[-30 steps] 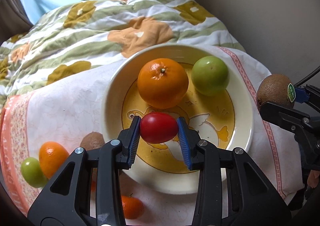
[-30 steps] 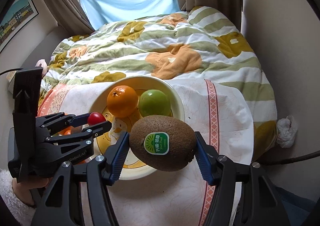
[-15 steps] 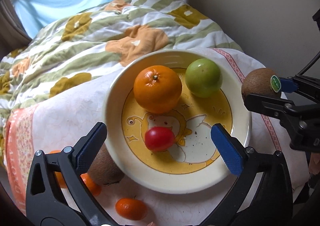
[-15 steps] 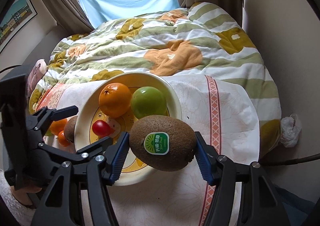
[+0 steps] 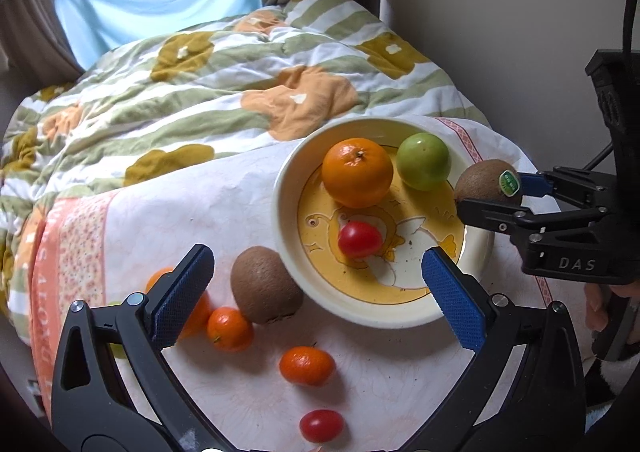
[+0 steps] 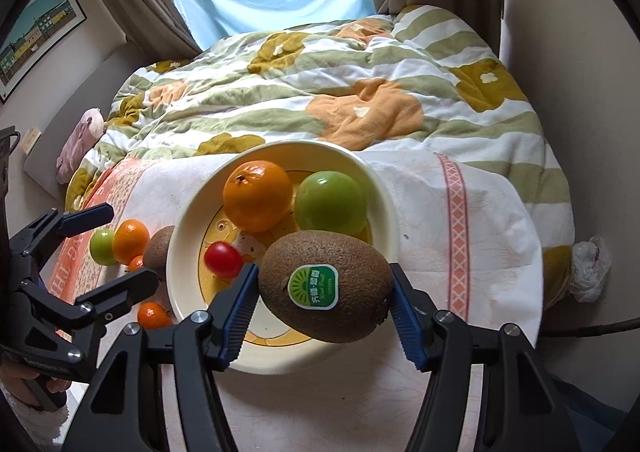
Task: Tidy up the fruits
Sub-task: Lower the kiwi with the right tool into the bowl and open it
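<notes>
A cream bowl (image 5: 285,212) with a yellow duck picture holds an orange (image 5: 357,172), a green fruit (image 5: 424,166) and a red tomato (image 5: 359,239). My left gripper (image 5: 316,272) hangs wide open above the bowl's near-left rim, with nothing between its blue pads. On the cloth lie a loose kiwi (image 5: 266,284), two small mandarins (image 5: 230,328) (image 5: 307,365) and another tomato (image 5: 321,425). My right gripper (image 6: 322,284) is shut on a stickered kiwi (image 6: 326,288), held over the bowl's (image 6: 384,204) near-right rim.
The white cloth with pink borders (image 5: 120,236) lies on a flowered quilt (image 5: 200,92). A wall (image 5: 520,32) stands close on the right. More fruit (image 6: 130,240) sits left of the bowl, beside the left gripper (image 6: 128,244). A hand (image 6: 24,384) holds that tool.
The left gripper let go of the red tomato in the bowl, opened wide and drew back up and to the left. The right gripper kept still with its kiwi.
</notes>
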